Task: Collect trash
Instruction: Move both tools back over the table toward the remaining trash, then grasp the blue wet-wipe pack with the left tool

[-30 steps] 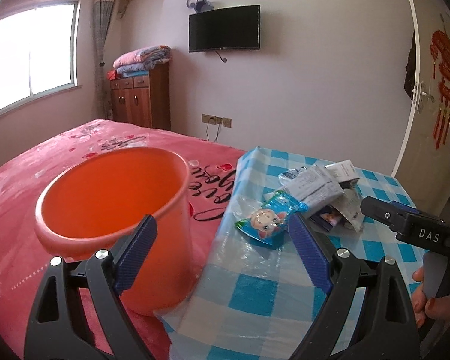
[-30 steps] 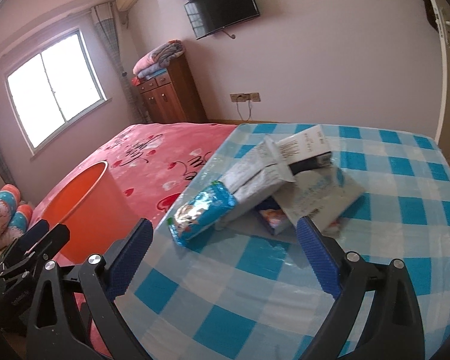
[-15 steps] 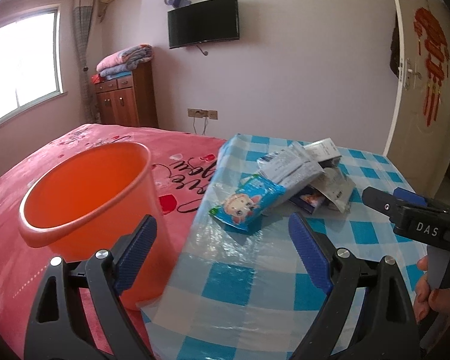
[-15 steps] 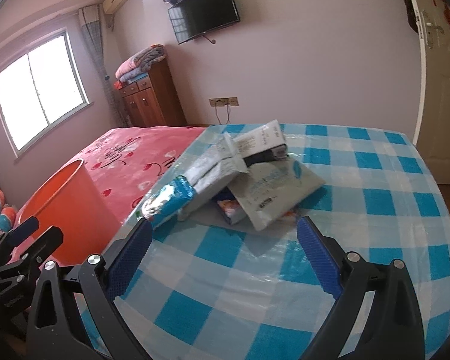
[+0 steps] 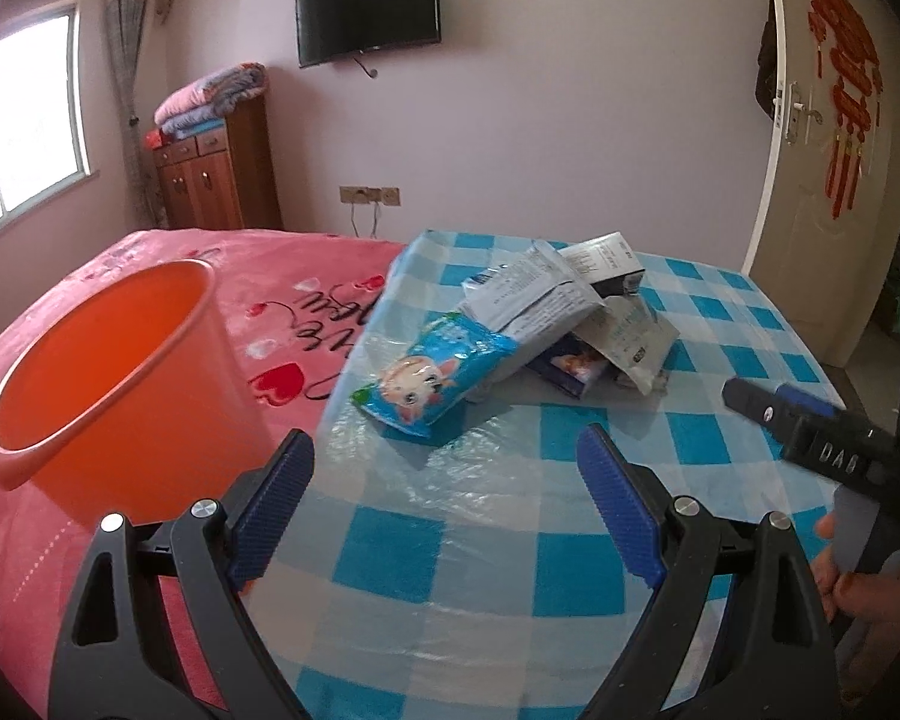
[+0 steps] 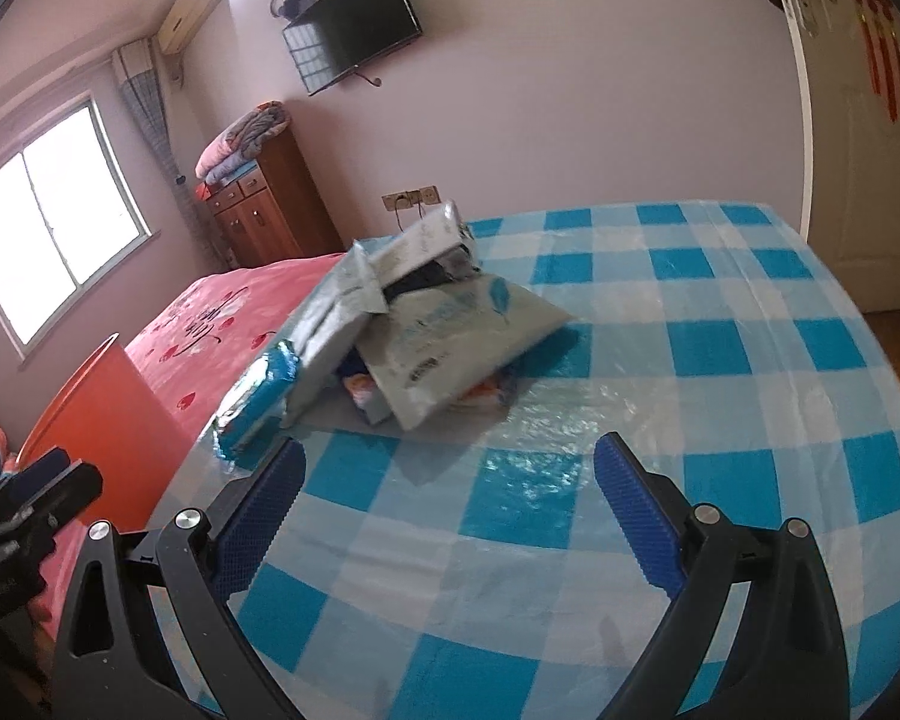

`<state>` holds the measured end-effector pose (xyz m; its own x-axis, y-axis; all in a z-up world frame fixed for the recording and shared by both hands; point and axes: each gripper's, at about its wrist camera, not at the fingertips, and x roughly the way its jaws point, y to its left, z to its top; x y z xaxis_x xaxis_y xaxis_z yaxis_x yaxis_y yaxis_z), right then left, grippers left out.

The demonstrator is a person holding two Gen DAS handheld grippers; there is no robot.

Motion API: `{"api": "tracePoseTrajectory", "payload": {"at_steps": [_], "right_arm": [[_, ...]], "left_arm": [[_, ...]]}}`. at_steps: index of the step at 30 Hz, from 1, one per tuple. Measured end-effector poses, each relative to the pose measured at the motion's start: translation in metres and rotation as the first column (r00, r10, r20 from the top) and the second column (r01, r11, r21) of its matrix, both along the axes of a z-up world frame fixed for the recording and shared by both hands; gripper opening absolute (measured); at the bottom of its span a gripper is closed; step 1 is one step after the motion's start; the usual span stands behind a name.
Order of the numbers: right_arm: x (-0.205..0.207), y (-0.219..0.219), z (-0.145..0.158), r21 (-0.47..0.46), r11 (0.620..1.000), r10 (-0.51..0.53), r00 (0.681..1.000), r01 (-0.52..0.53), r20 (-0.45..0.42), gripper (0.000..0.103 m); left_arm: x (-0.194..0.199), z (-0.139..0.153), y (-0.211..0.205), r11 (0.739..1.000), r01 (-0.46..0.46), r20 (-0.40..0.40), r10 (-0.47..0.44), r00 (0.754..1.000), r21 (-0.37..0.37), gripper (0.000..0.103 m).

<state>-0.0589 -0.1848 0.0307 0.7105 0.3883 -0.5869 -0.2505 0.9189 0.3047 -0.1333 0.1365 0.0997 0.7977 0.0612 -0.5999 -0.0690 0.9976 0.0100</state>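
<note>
The step in hand appeared to be the approach, nothing yet collected. The trash pile (image 6: 408, 324) lay on the table (image 6: 750, 360), the orange bucket (image 5: 108, 360) beside it on the bed. The left gripper (image 5: 444, 504) and right gripper (image 6: 447, 510) hovered short of the pile, fingers (image 6: 630, 498) spread wide, holding and touching nothing. The next move likely called for closing on the nearest blue packet (image 5: 432, 384).

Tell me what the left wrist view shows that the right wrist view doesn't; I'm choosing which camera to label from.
Only the left wrist view shows the inside of the orange bucket and the cartoon face on the blue snack packet. Only the right wrist view shows the white pouch broadside. Both show the trash pile on the checkered tablecloth, untouched, and an open, empty claw: left claw, right claw.
</note>
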Motion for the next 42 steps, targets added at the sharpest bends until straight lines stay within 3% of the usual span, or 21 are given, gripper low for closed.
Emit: {"api": "tracePoseTrajectory", "payload": {"at_steps": [4, 8, 14, 22, 30, 34, 37, 42], "right_arm": [[0.010, -0.012, -0.013, 0.053, 0.998, 0.019, 0.999, -0.017, -0.031, 0.096], [0.017, -0.026, -0.021, 0.124, 0.992, 0.045, 0.997, -0.038, -0.056, 0.096], [0.025, -0.036, -0.027, 0.185, 0.981, 0.083, 0.993, -0.067, -0.081, 0.096], [0.029, -0.037, -0.028, 0.218, 0.970, 0.125, 0.988, -0.104, -0.087, 0.096], [0.031, -0.039, -0.033, 0.234, 0.966, 0.133, 0.986, -0.106, -0.104, 0.096], [0.033, -0.041, -0.036, 0.240, 0.966, 0.129, 0.985, -0.097, -0.119, 0.096], [0.033, -0.042, -0.037, 0.243, 0.965, 0.127, 0.984, -0.095, -0.121, 0.096], [0.034, -0.043, -0.039, 0.248, 0.965, 0.126, 0.984, -0.091, -0.129, 0.096]], "left_arm": [[0.021, -0.001, -0.005, 0.999, 0.015, -0.012, -0.015, 1.000, -0.041, 0.090], [0.051, -0.013, -0.008, 0.998, 0.060, -0.036, -0.060, 0.998, -0.001, 0.090], [0.092, -0.034, 0.010, 0.994, 0.111, -0.102, -0.111, 0.989, -0.005, 0.090], [0.136, -0.054, 0.027, 0.983, 0.184, -0.191, -0.184, 0.964, -0.018, 0.090], [0.150, -0.066, 0.032, 0.980, 0.196, -0.229, -0.187, 0.955, 0.017, 0.089], [0.153, -0.069, 0.026, 0.976, 0.218, -0.240, -0.204, 0.949, 0.030, 0.075], [0.152, -0.071, 0.025, 0.975, 0.218, -0.235, -0.203, 0.951, 0.040, 0.071], [0.147, -0.068, 0.027, 0.980, 0.197, -0.223, -0.188, 0.957, 0.017, 0.053]]}}
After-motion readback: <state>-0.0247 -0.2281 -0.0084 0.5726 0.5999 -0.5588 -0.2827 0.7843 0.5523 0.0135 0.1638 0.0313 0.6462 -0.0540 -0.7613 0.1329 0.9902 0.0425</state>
